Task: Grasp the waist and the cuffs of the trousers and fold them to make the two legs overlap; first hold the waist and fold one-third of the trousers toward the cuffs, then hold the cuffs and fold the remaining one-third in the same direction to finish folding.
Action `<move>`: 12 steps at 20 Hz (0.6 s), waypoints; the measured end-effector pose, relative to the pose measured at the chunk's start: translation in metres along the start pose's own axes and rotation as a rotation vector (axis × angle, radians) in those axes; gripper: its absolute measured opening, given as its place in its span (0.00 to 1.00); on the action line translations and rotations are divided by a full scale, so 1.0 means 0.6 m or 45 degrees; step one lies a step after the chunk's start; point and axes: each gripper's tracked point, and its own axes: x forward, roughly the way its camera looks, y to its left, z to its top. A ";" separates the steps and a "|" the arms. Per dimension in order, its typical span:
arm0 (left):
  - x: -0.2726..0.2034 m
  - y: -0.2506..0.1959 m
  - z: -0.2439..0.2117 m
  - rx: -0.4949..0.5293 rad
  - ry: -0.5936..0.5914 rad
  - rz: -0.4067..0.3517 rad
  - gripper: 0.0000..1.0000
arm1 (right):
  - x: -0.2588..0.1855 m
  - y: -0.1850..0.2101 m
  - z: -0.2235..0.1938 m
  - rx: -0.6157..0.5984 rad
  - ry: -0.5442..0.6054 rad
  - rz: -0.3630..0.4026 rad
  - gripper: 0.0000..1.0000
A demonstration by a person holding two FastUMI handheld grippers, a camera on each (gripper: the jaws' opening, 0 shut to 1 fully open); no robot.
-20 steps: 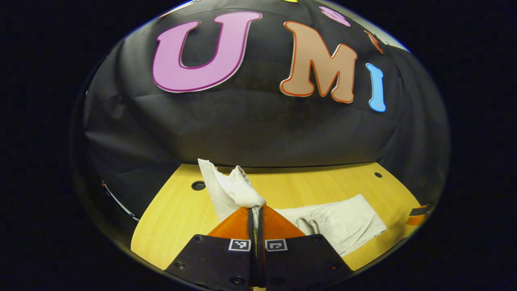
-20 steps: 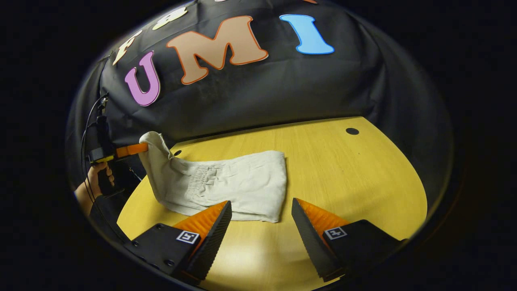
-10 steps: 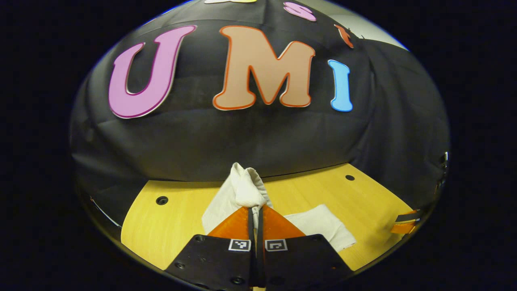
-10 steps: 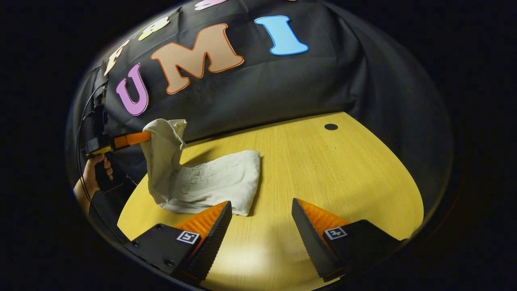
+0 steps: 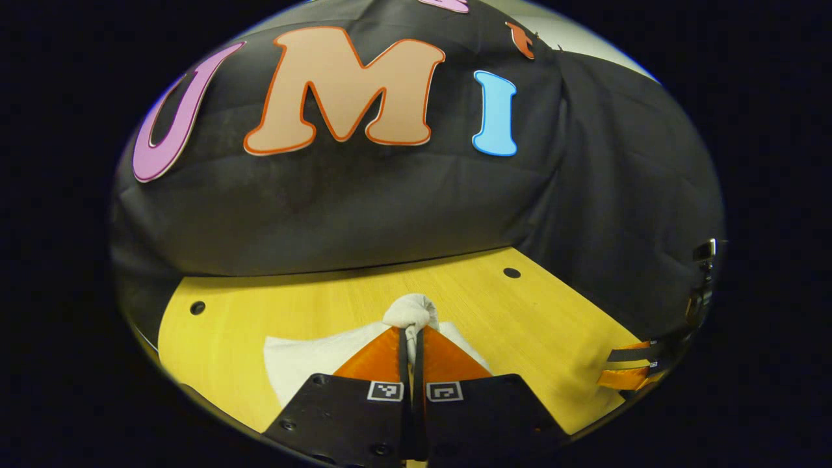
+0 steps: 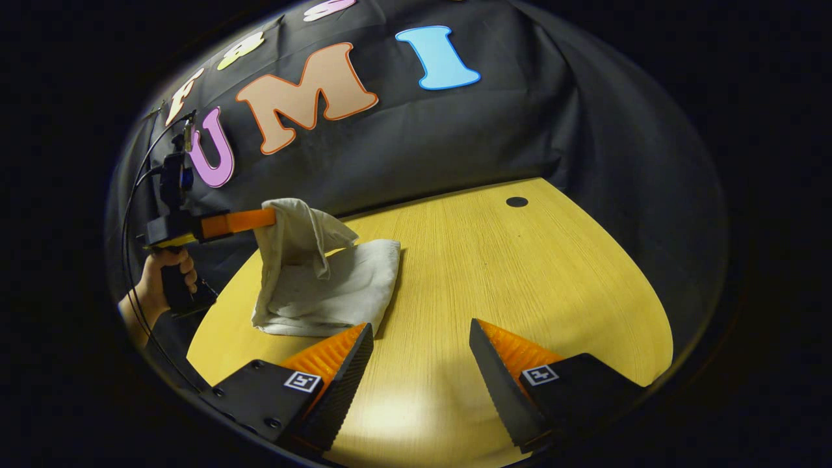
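In the left gripper view, the left claw is pressed together on a bunched end of the pale trousers, a knot of cloth poking up just past its fingertips, while the rest of the garment lies on the yellow bench beneath it. At the far right edge the right claw shows with its fingers apart. In the right gripper view, the right claw hangs wide open over bare bench, holding nothing, its left finger just beside the near edge of the trousers. The trousers lie folded toward the left side of the bench, one end lifted up by the left claw, which a hand holds by its grip.
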 end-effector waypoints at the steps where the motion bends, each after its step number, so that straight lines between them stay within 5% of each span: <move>1: 0.005 -0.010 -0.015 -0.005 0.009 -0.011 0.00 | -0.001 -0.003 -0.001 -0.005 0.003 0.003 0.96; 12: 0.032 -0.077 -0.186 0.120 0.139 -0.091 0.06 | -0.006 0.015 -0.005 -0.052 0.029 0.084 0.96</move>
